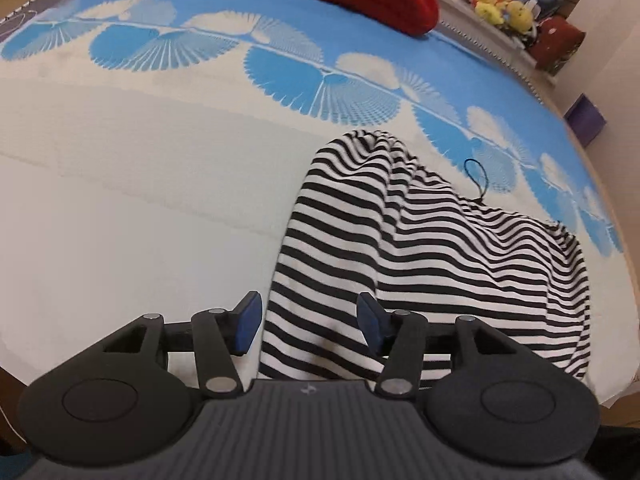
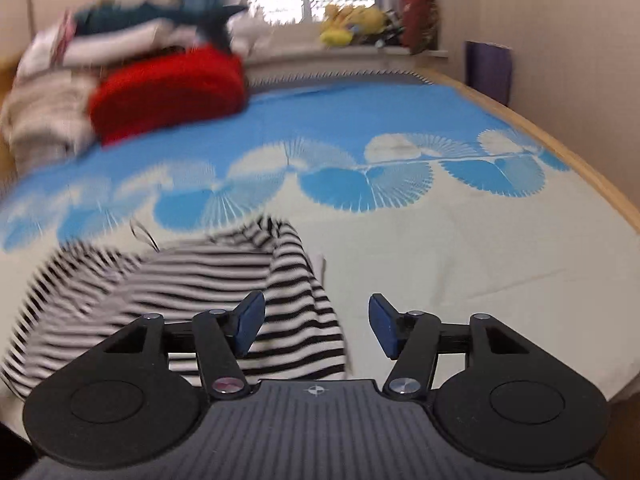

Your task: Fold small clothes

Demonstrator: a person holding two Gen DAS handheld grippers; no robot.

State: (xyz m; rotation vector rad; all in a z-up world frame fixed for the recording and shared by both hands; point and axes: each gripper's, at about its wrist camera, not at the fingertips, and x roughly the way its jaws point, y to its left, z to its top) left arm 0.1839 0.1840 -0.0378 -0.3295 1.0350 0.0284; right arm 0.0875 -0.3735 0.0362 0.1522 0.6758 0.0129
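The striped garment (image 1: 420, 248) is laid rumpled on the bed sheet (image 1: 120, 220), its long axis running away from the grippers. The left gripper (image 1: 310, 326) and the right gripper (image 2: 316, 326) are seen partly open, above the cloth; nothing is gripped.

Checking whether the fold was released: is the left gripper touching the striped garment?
Apart. The left wrist view shows the left gripper open above the striped garment, both blue pads clear of the cloth, which lies slack on the bed sheet.
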